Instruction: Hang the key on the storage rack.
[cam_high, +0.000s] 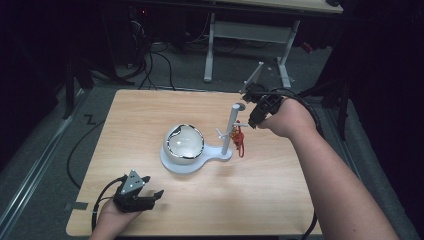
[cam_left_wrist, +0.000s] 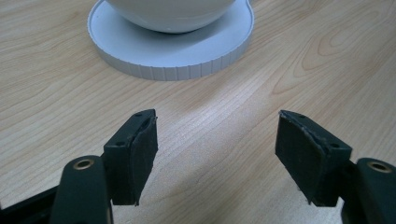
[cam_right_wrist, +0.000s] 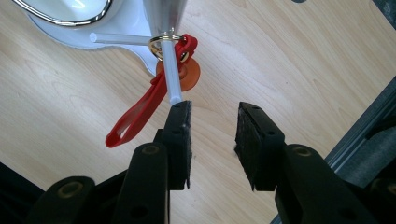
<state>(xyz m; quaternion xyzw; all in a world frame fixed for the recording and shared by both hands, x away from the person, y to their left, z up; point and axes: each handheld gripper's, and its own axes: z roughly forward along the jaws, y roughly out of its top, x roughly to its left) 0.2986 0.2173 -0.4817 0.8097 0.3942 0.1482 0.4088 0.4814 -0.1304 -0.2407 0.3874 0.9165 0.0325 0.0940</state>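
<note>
Left gripper (cam_high: 156, 193): jaws wide, empty, low near the surface's (cam_high: 280, 200) front-left edge.
Right gripper (cam_right_wrist: 212, 116): jaws narrowly apart, empty, beside a peg tip.
Red keychain (cam_right_wrist: 149, 102): hangs on white stand (cam_high: 227, 131), mid-surface.
Bowl (cam_high: 185, 141): on stand base.

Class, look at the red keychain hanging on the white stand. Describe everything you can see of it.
The keychain is a glossy red strap loop, rubbery or plastic by its look, joined to a gold ring and an orange round tag. The ring is threaded on a thin white peg sticking out from the stand's post, so the strap dangles free above the table. The right gripper is open beside the peg's tip and grips nothing.
</note>
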